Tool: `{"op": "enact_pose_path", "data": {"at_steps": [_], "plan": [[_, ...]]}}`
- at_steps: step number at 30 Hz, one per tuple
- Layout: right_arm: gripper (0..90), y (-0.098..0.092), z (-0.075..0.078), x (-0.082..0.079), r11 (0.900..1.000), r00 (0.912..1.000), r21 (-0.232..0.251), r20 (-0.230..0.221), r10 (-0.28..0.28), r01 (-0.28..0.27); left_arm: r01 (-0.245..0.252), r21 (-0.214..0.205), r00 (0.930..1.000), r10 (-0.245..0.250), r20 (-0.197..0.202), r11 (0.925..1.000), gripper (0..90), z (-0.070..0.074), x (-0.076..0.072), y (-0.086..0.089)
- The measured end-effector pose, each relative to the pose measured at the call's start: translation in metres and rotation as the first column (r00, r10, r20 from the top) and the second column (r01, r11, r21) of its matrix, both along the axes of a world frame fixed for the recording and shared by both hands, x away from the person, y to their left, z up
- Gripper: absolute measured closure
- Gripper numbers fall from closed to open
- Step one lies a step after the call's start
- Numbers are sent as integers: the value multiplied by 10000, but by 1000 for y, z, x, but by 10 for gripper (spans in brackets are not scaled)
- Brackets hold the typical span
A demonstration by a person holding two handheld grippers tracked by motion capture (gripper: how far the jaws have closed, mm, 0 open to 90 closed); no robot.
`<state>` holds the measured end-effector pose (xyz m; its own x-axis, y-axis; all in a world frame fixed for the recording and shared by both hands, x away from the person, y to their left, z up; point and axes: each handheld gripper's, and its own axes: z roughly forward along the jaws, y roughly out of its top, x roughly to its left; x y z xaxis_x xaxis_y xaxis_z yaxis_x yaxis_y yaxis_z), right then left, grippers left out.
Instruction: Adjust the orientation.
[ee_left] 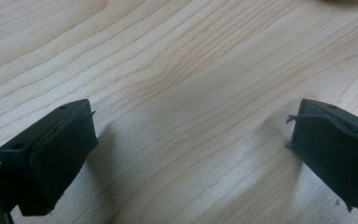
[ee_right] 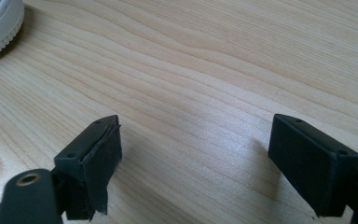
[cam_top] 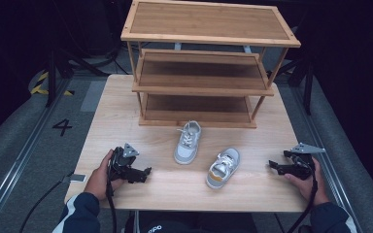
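A black "4" [cam_top: 62, 127] is marked on the grey floor left of the table [cam_top: 126, 107], and white letters on the dark garment at the bottom edge of the high view are cut off and too small to read. No brand can be made out on either shoe. The left shoe [cam_top: 188, 142] is white and grey with white laces, standing upright just in front of the rack [cam_top: 209, 29], toe toward the rack. The right shoe [cam_top: 223, 167] is white and grey with an orange patch at its heel end, nearer the person and angled, close to the first but apart from it. In the right gripper view a ribbed white sole edge is cut off at the top left corner. The rack is a three-tier bamboo frame with slim posts; its lowest shelf is partly hidden by the one above. The table is pale wood with wavy grain. The left gripper [cam_top: 145, 173] rests low at the table's near left, its black jaws spread wide with bare wood between them. The right gripper [cam_top: 274, 166] sits at the near right, jaws likewise released and empty; its pads look frayed at the edges.
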<state>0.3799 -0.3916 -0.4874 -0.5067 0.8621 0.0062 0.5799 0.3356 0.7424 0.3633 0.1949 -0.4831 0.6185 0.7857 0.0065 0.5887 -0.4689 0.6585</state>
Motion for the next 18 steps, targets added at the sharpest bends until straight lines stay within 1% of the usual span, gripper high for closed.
{"op": "enact_pose_path", "data": {"at_steps": [1, 2, 3, 5, 6, 8, 9, 11, 14, 16, 17, 18], "plan": [[177, 0, 0, 0, 10000, 10000, -1, -1, 4, -4, 110, -98, 9999, -110, -19, 9999, 17, 0, 0, 0], [177, 0, 0, 0, 10000, 10000, 1, -5, 6, -6, 266, -88, 9996, -267, -11, 9996, 60, 0, -1, 0], [177, 0, 0, 0, 10000, 10000, 1, -5, 6, -6, 456, -139, 9989, -455, 88, 9989, 60, 0, -3, -2], [176, 0, 0, 0, 10000, 10000, 0, -7, 5, -5, 638, -255, 9979, -635, 123, 9976, 105, 1, -7, -6], [176, 0, 0, 0, 10000, 10000, 0, -6, 9, -9, 691, -249, 9976, -688, 121, 9973, 107, 0, -8, -8], [176, 0, 0, 0, 10000, 10000, 1, -6, 18, -18, 788, -156, 9968, -785, 175, 9968, 107, 1, -10, -12], [177, 0, 0, 0, 10000, 10000, 1, -8, 18, -18, 848, -189, 9964, -847, 95, 9962, 107, 1, -12, -15], [177, 0, 0, 0, 10000, 10000, -7, 0, 20, -20, 945, -180, 9955, -943, 118, 9954, 118, 1, -12, -17], [177, 0, 0, 0, 10000, 10000, -17, 8, 17, -17, 1069, -87, 9942, -1070, -133, 9942, 134, 4, -12, -24], [177, 0, 0, 0, 10000, 10000, 3, -9, 17, -17, 1189, 123, 9929, -1189, -23, 9928, 154, 5, -12, -31], [177, 0, 0, 0, 10000, 10000, -1, -4, 20, -20, 1360, 187, 9907, -1360, 16, 9905, 157, 6, -12, -38], [177, 0, 0, 0, 10000, 10000, -1, -4, 20, -20, 1360, 187, 9907, -1360, 16, 9905, 162, 6, -12, -38]]}}
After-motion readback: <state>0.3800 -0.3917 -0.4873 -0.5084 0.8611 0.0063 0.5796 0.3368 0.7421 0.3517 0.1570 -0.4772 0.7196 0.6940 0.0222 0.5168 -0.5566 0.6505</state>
